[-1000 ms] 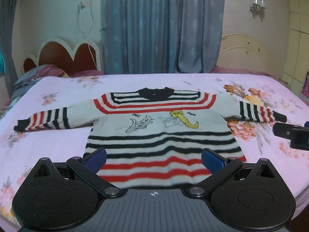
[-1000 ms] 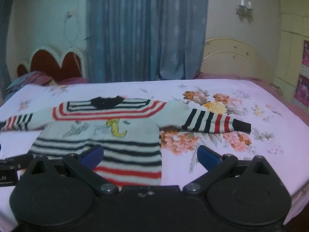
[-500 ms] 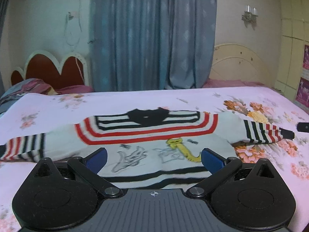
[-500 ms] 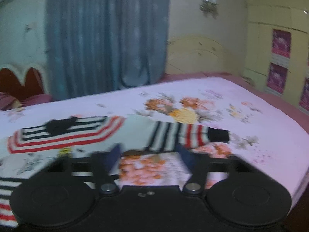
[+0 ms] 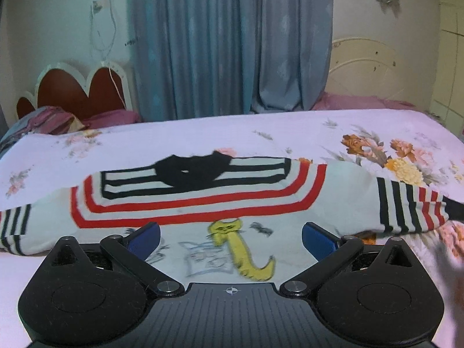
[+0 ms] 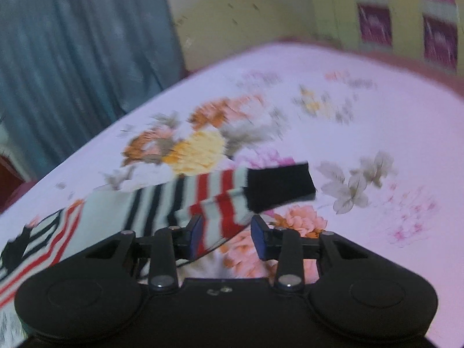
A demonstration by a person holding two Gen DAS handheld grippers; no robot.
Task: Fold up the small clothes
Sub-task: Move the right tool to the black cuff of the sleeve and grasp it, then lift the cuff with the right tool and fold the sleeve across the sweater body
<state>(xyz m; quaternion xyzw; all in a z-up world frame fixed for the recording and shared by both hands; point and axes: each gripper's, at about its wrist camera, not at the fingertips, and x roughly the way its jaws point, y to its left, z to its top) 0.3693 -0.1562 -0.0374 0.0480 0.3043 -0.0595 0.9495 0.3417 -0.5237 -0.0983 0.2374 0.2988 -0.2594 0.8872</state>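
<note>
A small striped sweater [image 5: 203, 197] in white, red and black lies flat on the bed, black collar away from me, a yellow cat print on its chest. My left gripper [image 5: 230, 239] hovers open over the chest, nothing between its blue pads. The sweater's right sleeve [image 6: 203, 200] ends in a black cuff [image 6: 279, 187]. My right gripper [image 6: 226, 236] is tilted just short of that sleeve end. Its jaws are closing, with the striped sleeve edge seen in the gap between them. The pads do not press on it.
The bed [image 5: 290, 133] has a pink floral sheet. Blue curtains [image 5: 229, 43] hang behind it. A red scalloped headboard [image 5: 78, 92] and pillows are at the far left, a cream headboard [image 5: 368, 72] at the far right. The bed's right edge [image 6: 391, 58] is near the cuff.
Both grippers moved forward over the sweater. The right one swung right to the sleeve end, rolled, and narrowed its jaws from wide open. The left one stayed open.
</note>
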